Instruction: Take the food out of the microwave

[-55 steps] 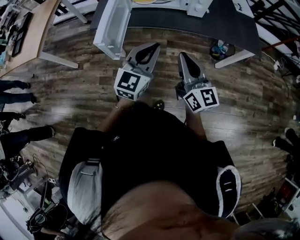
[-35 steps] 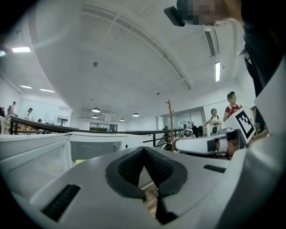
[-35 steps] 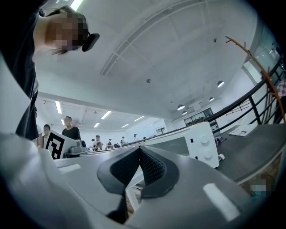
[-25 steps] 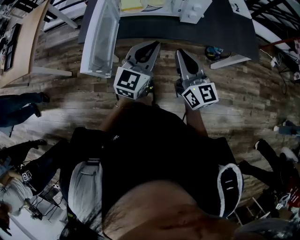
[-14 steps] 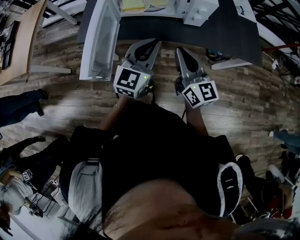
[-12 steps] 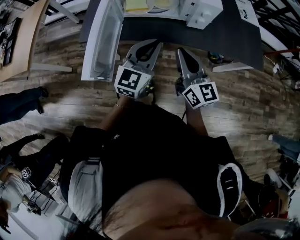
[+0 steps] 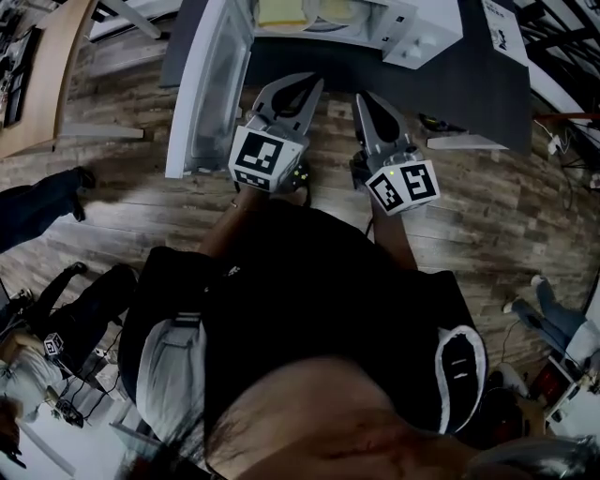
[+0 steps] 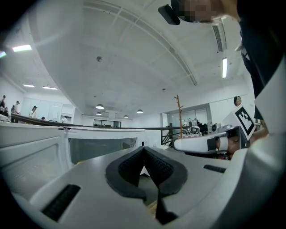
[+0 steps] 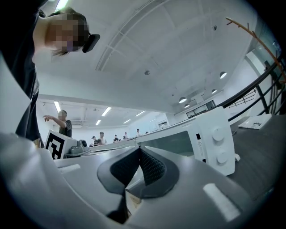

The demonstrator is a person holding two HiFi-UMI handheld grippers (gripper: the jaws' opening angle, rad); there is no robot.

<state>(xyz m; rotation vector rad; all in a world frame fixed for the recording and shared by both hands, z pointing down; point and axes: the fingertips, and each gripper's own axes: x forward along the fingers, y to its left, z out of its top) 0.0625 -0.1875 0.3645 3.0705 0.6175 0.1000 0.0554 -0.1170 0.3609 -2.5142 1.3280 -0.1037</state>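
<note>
The food sits inside the open microwave at the top edge of the head view, on the dark desk. It reads as a yellowish slab with a paler item just to its right. The frame edge cuts both off, so their long axes cannot be determined. Both grippers are held level and side by side in front of the desk edge, well short of the cavity, pointing toward it. The left gripper has its jaws fully together with nothing between them, and so does the right gripper. The food lies ahead of the left gripper and slightly to its left, making that the nearer one. The swung-out door stands just to its left and limits room on that side. The right gripper lines up closer to the control panel. Judgement: the jaws must be opened before either gripper enters the cavity.
</note>
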